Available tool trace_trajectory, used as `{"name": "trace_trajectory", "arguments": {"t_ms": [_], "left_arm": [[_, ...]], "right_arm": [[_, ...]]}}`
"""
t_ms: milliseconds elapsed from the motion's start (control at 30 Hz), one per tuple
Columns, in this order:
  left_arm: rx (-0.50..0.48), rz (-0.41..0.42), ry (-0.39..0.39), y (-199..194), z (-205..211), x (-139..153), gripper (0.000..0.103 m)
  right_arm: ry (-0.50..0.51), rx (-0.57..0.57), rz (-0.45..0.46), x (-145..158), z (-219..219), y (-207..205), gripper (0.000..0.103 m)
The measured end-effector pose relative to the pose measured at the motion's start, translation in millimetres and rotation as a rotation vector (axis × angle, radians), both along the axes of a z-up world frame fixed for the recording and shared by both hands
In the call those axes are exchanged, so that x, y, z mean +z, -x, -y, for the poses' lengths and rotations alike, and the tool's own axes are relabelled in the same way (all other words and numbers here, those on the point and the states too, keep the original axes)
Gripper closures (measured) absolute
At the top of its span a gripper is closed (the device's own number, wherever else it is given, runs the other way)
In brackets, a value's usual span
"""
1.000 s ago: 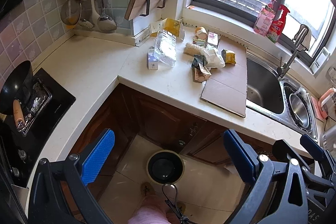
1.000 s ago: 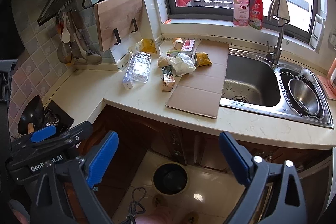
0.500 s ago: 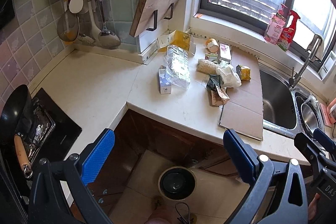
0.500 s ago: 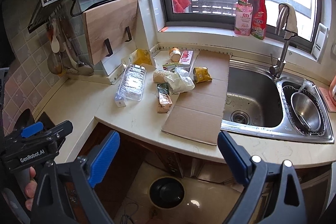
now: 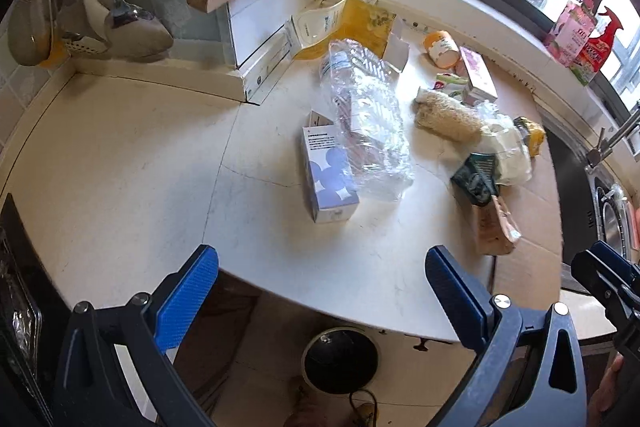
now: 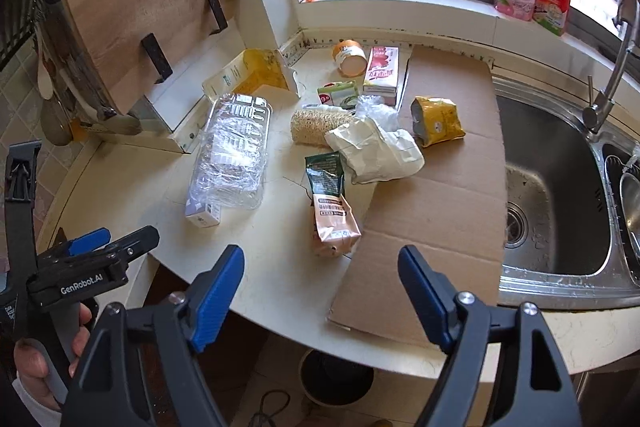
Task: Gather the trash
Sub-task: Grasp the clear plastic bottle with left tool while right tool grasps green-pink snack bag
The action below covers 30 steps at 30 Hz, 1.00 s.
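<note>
Now both grippers hover at the counter's (image 6: pixel 280 267) front edge: left gripper (image 5: pixel 322 291) wide and empty, right gripper (image 6: pixel 320 287) empty, jaws just narrowing. Two boxes, one clear tray (image 6: pixel 232 151), several wrappers near the back corner. Bin (image 6: pixel 336 379) below, half hidden.

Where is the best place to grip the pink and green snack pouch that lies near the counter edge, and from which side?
Probably its narrow middle, from above. The snack pouch lies flat on the counter, long axis running away from the edge, so the open right hand-held gripper could straddle its width there.
</note>
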State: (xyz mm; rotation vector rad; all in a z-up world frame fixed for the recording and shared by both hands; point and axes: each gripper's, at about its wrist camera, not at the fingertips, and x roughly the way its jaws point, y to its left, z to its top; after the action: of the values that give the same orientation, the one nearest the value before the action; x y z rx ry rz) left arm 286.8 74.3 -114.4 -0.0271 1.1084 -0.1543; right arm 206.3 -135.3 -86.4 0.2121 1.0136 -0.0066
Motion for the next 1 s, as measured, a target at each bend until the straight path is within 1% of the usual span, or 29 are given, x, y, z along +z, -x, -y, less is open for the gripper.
{"name": "trace_trajectory", "arguments": {"t_ms": [33,67,100,200,300,433,567,667,733,800,900,1000], "left_arm": [[0.003,-0.011,-0.002,-11,0,-11,0.001],[0.013,-0.026,-0.006,-21,0,-22,0.001],[0.018,-0.034,-0.006,-27,1,-28,0.001],[0.030,-0.036,0.005,-47,0,-46,0.001],[0.021,-0.045,0.011,-62,3,-56,0.001],[-0.020,-0.041,-0.022,-76,14,-66,0.001],[-0.038,-0.042,-0.033,-82,22,-73,0.002],[-0.032,-0.041,-0.034,-88,24,-74,0.002],[-0.036,-0.022,-0.046,-89,26,-70,0.002],[-0.058,0.000,-0.040,-88,26,-63,0.002],[-0.105,0.015,-0.008,-87,26,-53,0.002],[-0.129,0.002,0.039,-91,27,-46,0.002]], "right_arm": [[0.010,0.000,-0.009,-8,-3,-8,0.024],[0.022,-0.004,-0.023,-17,-6,-16,0.027],[0.024,-0.001,-0.031,-22,-7,-21,0.032],[0.039,0.005,-0.044,-39,-10,-38,0.035],[0.049,-0.007,-0.065,-51,-9,-51,0.036],[0.052,-0.015,-0.082,-63,-6,-66,0.038],[0.062,-0.011,-0.102,-71,-9,-77,0.047],[0.071,-0.003,-0.111,-75,-12,-78,0.048],[0.076,-0.002,-0.112,-76,-11,-77,0.047],[0.074,-0.004,-0.110,-75,-10,-76,0.047],[0.055,-0.008,-0.108,-74,-5,-75,0.048],[0.048,-0.011,-0.114,-76,0,-78,0.048]]}}
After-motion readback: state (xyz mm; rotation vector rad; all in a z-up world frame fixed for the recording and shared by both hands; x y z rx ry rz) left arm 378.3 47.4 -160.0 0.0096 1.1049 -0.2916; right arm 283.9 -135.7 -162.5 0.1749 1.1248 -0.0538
